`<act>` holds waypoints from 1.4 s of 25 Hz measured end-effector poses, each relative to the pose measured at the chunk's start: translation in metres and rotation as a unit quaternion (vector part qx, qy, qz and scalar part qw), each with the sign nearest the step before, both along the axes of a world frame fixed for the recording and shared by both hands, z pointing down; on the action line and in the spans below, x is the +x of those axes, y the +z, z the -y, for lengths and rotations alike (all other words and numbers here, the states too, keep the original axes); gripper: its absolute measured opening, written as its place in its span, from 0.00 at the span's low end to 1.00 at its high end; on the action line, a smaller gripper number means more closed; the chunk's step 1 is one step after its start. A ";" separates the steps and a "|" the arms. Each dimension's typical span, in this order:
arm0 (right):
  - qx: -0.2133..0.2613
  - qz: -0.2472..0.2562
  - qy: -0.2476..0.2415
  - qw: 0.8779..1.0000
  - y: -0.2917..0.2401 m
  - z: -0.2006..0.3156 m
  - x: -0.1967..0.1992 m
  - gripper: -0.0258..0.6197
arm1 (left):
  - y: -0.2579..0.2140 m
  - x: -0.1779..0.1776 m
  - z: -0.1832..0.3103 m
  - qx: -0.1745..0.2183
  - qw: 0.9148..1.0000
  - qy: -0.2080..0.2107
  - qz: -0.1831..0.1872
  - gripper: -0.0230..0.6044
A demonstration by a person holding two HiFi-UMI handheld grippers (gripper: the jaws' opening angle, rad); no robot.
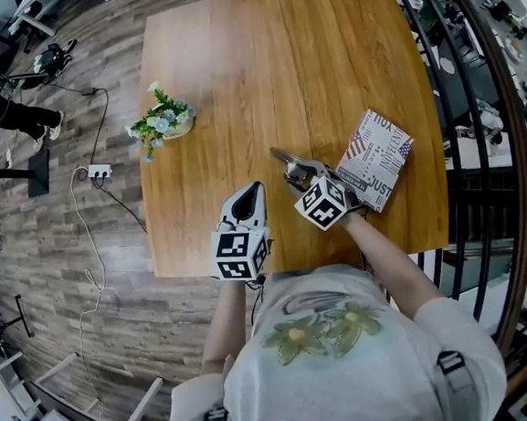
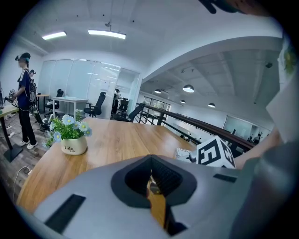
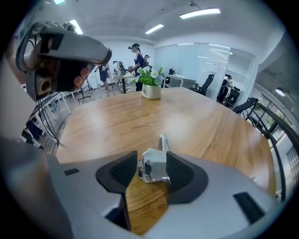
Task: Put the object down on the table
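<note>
**Head view.** The right gripper (image 1: 299,176) is over the near right part of the table (image 1: 259,59), and a silvery metal object (image 1: 289,164) pokes out ahead of its jaws. A flag-printed book (image 1: 375,158) lies just beside it on the right. The left gripper (image 1: 251,197) hangs near the table's front edge, and a flower pot (image 1: 164,122) stands well apart at the left. How high the object is above the wood cannot be judged from here.

**Left gripper view.** The pads are pressed almost together with nothing between them. Only a sliver of tabletop shows through the slit. This low, sideways look adds what the head view lacks: the book's corner (image 2: 183,153) lies flat on the table beside the right gripper's marker cube. Also here are the pot's printed face and a person (image 2: 24,102) standing in the room behind.

**Right gripper view.** The jaws pinch the metal object by its blocky rear. It sits hard against one pad, while a thin strip sticks forward past the tips. Bare wood shows beneath it, so it looks to be off the surface. Only this view shows the grip.

**Risks (my reading).**
- The hold looks off-centre, so the piece may twist as the jaws open.
- Released from any height, it could clatter, bounce and skid into the book or toward the near edge.
- If the strip lands first, it may pivot or mark the wood.
</note>
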State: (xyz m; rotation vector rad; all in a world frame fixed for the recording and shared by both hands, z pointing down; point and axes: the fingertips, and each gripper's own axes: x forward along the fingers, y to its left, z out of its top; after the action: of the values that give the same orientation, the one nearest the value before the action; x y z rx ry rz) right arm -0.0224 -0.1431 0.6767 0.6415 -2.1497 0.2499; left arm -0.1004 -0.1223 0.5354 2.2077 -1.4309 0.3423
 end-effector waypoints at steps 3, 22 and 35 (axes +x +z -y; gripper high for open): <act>-0.001 0.028 0.016 0.999 -0.017 0.000 -0.002 0.35 | -0.004 -0.002 -0.002 0.007 1.000 0.001 0.000 0.06; 0.052 0.196 0.107 0.973 -0.140 -0.004 0.000 0.13 | -0.040 0.003 -0.011 0.051 0.999 0.011 0.000 0.06; 0.100 0.228 0.096 0.964 -0.186 -0.026 0.001 0.05 | -0.065 0.021 -0.018 0.070 0.997 0.029 -0.009 0.06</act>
State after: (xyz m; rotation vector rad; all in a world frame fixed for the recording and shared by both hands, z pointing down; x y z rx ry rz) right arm -0.0215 -0.1167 0.4904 0.9884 -2.5771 0.3111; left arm -0.0791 -0.1047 0.4703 2.3609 -1.4229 0.2473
